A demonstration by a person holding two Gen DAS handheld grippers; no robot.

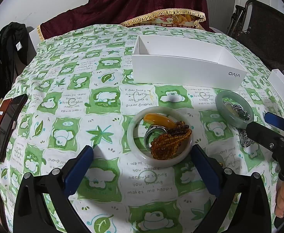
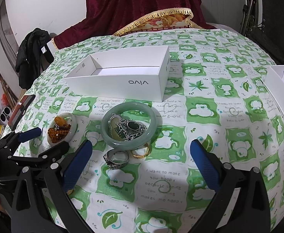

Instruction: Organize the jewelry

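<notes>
From the left wrist view, the left gripper [image 1: 142, 159] is spread wide and holds nothing, its blue pads on either side of the pale bangle [image 1: 159, 136] lying flat on the desk [image 1: 64, 101]. It looks lined up to close on that bangle. Inside the bangle's ring sit an amber pendant [image 1: 159, 120], a silver ring [image 1: 154, 134] and a string of brown beads [image 1: 169, 141], probably gathered there so they stay in one heap. Beyond the bangle stands an open white box [image 1: 186, 71], empty as far as can be seen; its near wall reads "vivo", upside down from here. It is likely the place the jewelry should go. To the right of the bangle lies a green bangle [image 1: 234, 108] with silver pieces inside it. The cloth on the desk carries printed lines such as "I want to make you happy because seeing you smiling makes me happy".

From the right wrist view, the right gripper [image 2: 141, 161] is also released and empty, hovering just short of the green bangle [image 2: 129, 127]. That bangle rings a tangle of silver chain and green-stoned pendants [image 2: 127, 128]. On the near side of it a carved silver band [image 2: 116, 159] and a gold ring [image 2: 141, 151] lie loose on the cloth, the gold one touching the bangle. The white box [image 2: 120, 77] shows "vivo" again, inverted. The left gripper [image 2: 43, 141] appears at the left, by the pale bangle [image 2: 63, 127].
</notes>
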